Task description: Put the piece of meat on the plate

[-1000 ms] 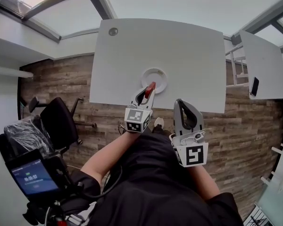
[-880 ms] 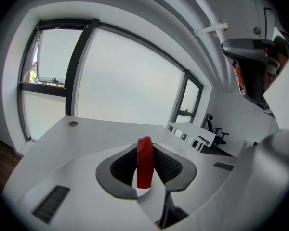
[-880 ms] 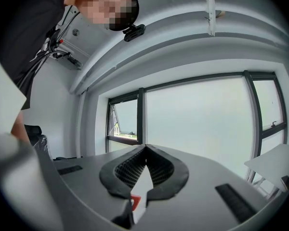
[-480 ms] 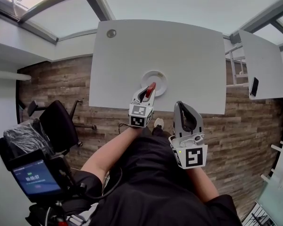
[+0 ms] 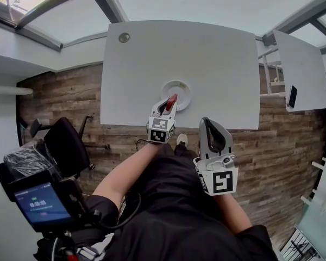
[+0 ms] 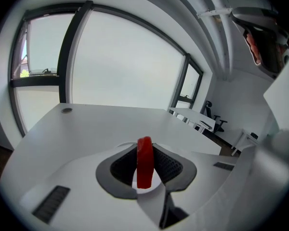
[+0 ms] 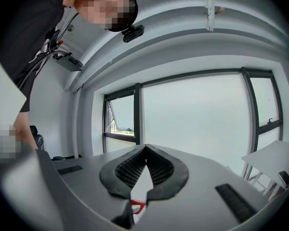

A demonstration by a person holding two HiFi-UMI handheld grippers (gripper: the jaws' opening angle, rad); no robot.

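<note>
A small white plate (image 5: 180, 89) sits near the front edge of the white table (image 5: 206, 53). My left gripper (image 5: 169, 105) hangs over the plate's near rim, tilted downward, and is shut on a red piece of meat (image 5: 173, 99). In the left gripper view the meat (image 6: 144, 163) stands upright between the dark ribbed pads (image 6: 169, 166) of that gripper (image 6: 144, 147), with the table top beyond. My right gripper (image 5: 208, 125) is held off the table's front edge, pointing level. Its jaws (image 7: 145, 150) are shut with nothing between them.
A round cable grommet (image 5: 124, 37) marks the table's far left corner. A second white table (image 5: 301, 69) at the right carries a black phone (image 5: 292, 97). A black office chair (image 5: 65, 143) and a device with a lit screen (image 5: 41, 204) stand at the left on the wooden floor.
My left gripper has moved forward and down towards the plate with the meat still in it. The right gripper has stayed where it was.
</note>
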